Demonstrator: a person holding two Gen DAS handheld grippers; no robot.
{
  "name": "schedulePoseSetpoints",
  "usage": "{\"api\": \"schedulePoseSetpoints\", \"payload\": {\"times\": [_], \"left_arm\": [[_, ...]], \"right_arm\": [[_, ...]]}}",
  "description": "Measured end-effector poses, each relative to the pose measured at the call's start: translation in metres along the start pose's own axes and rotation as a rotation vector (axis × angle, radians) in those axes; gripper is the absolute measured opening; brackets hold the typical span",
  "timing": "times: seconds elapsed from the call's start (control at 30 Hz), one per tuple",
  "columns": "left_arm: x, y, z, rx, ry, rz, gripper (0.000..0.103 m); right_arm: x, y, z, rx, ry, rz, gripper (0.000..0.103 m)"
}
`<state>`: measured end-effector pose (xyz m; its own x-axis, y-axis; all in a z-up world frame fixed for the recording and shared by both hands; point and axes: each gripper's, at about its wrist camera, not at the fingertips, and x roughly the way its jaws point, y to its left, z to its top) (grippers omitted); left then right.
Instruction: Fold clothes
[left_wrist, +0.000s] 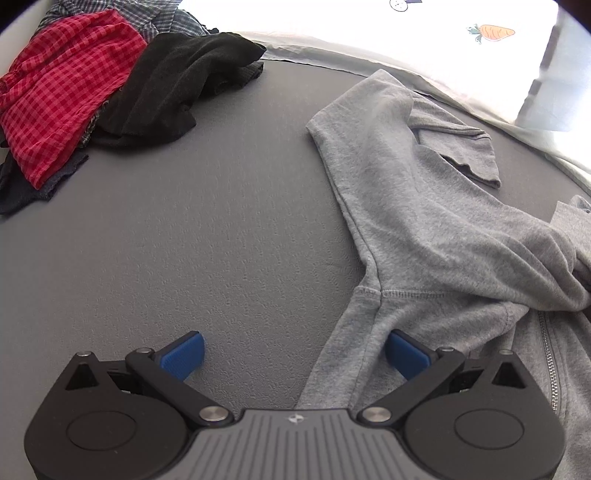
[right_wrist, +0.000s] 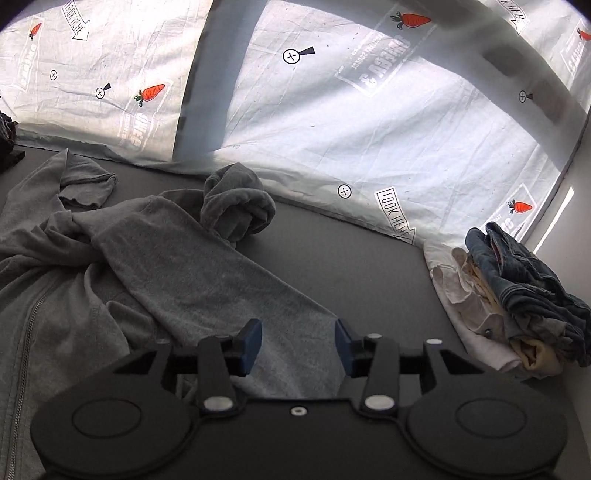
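Observation:
A grey zip-up hoodie (left_wrist: 424, 229) lies rumpled on the dark grey table (left_wrist: 221, 221), one sleeve stretched toward the far edge. My left gripper (left_wrist: 293, 354) is open wide, low over the table, its right blue pad resting on the hoodie's edge below the armpit seam. In the right wrist view the hoodie (right_wrist: 147, 258) spreads left, its hood (right_wrist: 238, 203) bunched at the back and its zipper (right_wrist: 26, 332) at the left. My right gripper (right_wrist: 298, 343) is open, its fingers straddling the end of a sleeve (right_wrist: 236, 288) that runs toward me.
A pile of clothes, red checked (left_wrist: 59, 85) and black (left_wrist: 177, 74), sits at the table's far left. A stack of denim and white garments (right_wrist: 517, 295) sits at the right. A white printed sheet (right_wrist: 332, 110) hangs behind the table.

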<state>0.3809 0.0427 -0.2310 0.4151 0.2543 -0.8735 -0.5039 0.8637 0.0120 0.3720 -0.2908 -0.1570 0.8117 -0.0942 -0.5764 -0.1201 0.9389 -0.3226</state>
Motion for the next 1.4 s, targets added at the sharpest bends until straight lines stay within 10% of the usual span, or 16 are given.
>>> {"api": "schedulePoseSetpoints", "payload": {"times": [0.47, 0.6, 0.83, 1.07, 1.23, 1.33, 1.4], "left_arm": [[-0.001, -0.001, -0.001, -0.006, -0.011, 0.001, 0.103], [-0.001, -0.001, -0.001, -0.007, -0.011, 0.002, 0.103], [-0.002, -0.002, -0.003, -0.009, -0.023, 0.003, 0.103], [-0.002, -0.001, -0.001, -0.008, 0.000, -0.007, 0.103], [-0.027, 0.004, -0.015, -0.044, 0.059, -0.091, 0.103], [-0.055, -0.010, -0.040, 0.033, 0.027, -0.114, 0.103], [-0.068, -0.019, -0.060, 0.110, 0.023, -0.121, 0.103]], "right_arm": [[0.065, 0.120, 0.047, -0.306, -0.032, 0.346, 0.054], [0.080, 0.123, 0.047, -0.313, -0.001, 0.268, 0.006], [0.049, 0.017, 0.032, -0.062, -0.037, 0.009, 0.004], [0.027, -0.123, -0.063, 0.247, 0.220, -0.366, 0.004], [-0.005, -0.181, -0.126, 0.457, 0.326, -0.416, 0.009], [-0.022, -0.203, -0.148, 0.643, 0.313, -0.369, 0.042], [-0.033, -0.210, -0.159, 0.745, 0.276, -0.335, 0.045]]}}
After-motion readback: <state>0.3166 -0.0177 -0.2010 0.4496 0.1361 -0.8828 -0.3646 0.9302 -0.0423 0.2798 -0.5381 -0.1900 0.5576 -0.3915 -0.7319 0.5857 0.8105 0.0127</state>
